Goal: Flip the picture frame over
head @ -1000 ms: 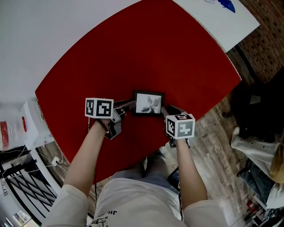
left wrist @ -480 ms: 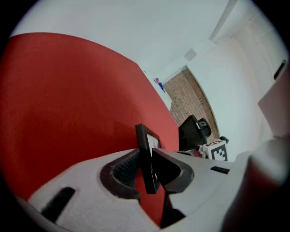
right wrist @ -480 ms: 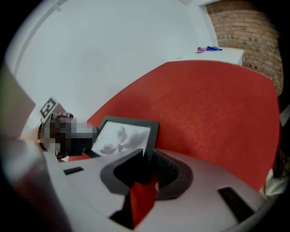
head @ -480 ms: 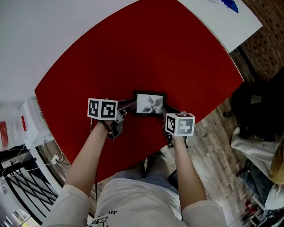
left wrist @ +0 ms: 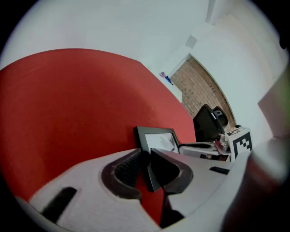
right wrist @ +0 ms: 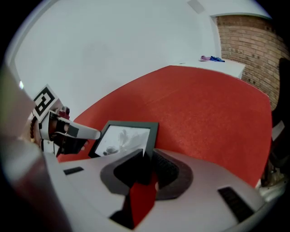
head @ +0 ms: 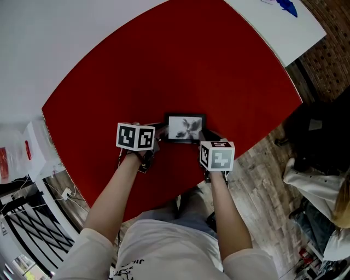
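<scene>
A small black picture frame (head: 185, 128) lies picture side up on the red table (head: 164, 65), close to its near edge. My left gripper (head: 162, 131) has the frame's left edge between its jaws, which are closing on it. In the left gripper view that edge (left wrist: 149, 174) fills the narrow gap between the two pads of the left gripper (left wrist: 147, 156). My right gripper (head: 202, 136) is at the frame's near right corner. In the right gripper view this corner (right wrist: 152, 131) runs in between the pads of the right gripper (right wrist: 147, 158), which are shut on it.
The table's curved near edge (head: 180, 191) runs just below both hands. A white surface with a blue object (head: 284, 6) borders the table at the far right. Wooden floor and a dark chair (head: 322, 136) lie to the right, with clutter (head: 22, 164) on the left.
My left gripper has shifted right and slightly down, closer in on the frame's left edge. The right gripper has edged a little left. The frame stays in the same spot.
</scene>
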The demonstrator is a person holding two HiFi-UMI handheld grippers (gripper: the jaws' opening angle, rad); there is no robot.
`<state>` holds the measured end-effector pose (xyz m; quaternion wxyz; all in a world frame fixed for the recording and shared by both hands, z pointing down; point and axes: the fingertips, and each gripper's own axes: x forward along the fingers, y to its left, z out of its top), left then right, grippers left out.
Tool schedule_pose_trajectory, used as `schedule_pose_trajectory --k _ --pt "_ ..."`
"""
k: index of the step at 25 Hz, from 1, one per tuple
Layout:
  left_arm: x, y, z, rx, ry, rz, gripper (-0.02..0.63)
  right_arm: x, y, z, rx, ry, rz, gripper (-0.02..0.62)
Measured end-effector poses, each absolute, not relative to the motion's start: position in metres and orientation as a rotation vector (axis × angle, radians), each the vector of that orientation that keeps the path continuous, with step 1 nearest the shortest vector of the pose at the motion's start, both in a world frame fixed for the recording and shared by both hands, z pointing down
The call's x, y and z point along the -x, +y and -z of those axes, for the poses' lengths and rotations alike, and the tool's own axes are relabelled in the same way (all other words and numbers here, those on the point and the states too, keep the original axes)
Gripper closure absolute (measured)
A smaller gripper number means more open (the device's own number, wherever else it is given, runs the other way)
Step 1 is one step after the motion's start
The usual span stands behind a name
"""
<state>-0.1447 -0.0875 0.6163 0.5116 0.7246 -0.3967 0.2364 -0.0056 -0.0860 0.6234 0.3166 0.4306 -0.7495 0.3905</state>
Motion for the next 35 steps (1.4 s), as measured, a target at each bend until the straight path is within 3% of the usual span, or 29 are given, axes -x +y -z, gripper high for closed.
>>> schedule_pose_trajectory --k 25,35 --pt "0.148 -0.092 -0.623 -1.703 -1.075 -0.616 0.538 0.001 -0.094 -0.614 -1.196 -2.016 -0.846 0.522" --pt "0.153 -0.075 -0.560 -1.825 -1.219 -0.643 0.547 -0.010 -0.074 -0.559 -1.237 -2.033 -0.735 0.522"
